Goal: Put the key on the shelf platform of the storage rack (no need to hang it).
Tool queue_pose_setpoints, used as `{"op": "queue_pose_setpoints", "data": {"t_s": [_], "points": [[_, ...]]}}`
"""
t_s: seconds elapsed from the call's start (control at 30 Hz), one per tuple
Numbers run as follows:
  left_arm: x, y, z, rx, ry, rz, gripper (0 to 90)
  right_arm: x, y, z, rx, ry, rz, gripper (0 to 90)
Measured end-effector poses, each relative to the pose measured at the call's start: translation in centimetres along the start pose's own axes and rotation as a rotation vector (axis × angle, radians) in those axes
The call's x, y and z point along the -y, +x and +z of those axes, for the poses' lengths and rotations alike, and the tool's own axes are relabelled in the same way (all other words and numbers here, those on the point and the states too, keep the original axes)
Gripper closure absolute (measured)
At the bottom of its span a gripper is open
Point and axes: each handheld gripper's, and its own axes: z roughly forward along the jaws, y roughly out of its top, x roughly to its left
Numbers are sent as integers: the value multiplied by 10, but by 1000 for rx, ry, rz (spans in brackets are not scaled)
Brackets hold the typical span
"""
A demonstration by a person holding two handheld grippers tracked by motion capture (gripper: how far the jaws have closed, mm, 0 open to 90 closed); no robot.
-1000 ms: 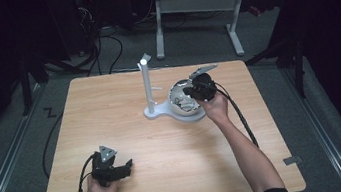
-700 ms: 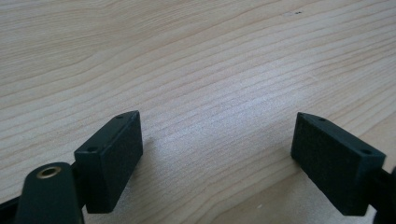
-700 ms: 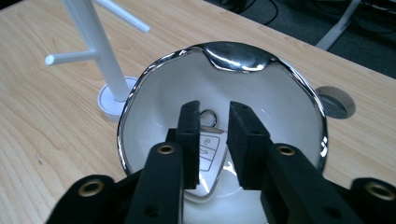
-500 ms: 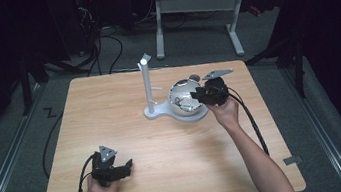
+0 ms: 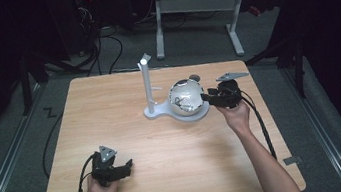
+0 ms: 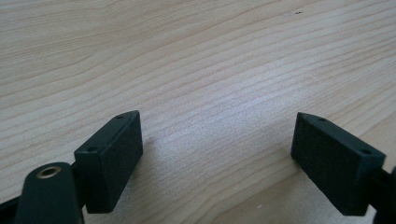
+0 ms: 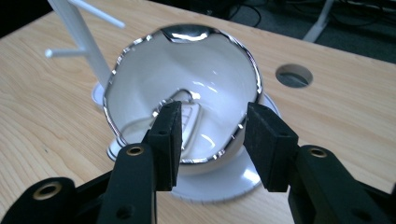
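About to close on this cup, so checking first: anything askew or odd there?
Yes: the cup lies tipped on its side on the white stand's base, mouth facing the right tool. No chips or spills visible. The tool's jaws straddle the lower rim, not yet closed.

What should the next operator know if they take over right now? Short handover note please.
Right gripper: open, jaws astride the near rim of the silver-rimmed white cup, not yet closed on it.
Left gripper: open, holding nothing, resting on the table at its near left.
Cup sits on the white stand's base, beside its post with pegs.
Done: approach to the cup.
Left: probably close on the rim and lift; where the cup goes next is unclear.
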Motion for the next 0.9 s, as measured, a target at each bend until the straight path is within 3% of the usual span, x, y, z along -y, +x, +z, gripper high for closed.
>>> {"op": "queue_pose_setpoints", "data": {"t_s": [0.1,0.2,0.37,0.5,0.63,0.9], "points": [[0,0,0,1,0,1,170,3,-2,-7,-1,2,0,561],[0,0,0,1,0,2,170,4,0,-11,60,21,-50,524],[0,0,0,1,0,2,170,11,-6,-20,24,-21,3,487],[0,0,0,-1,0,-2,170,16,-9,-25,12,-18,35,481],[0,0,0,1,0,1,170,20,-8,-33,11,-46,38,470],[0,0,0,1,0,1,170,25,-10,-45,-31,-34,70,462]]}}
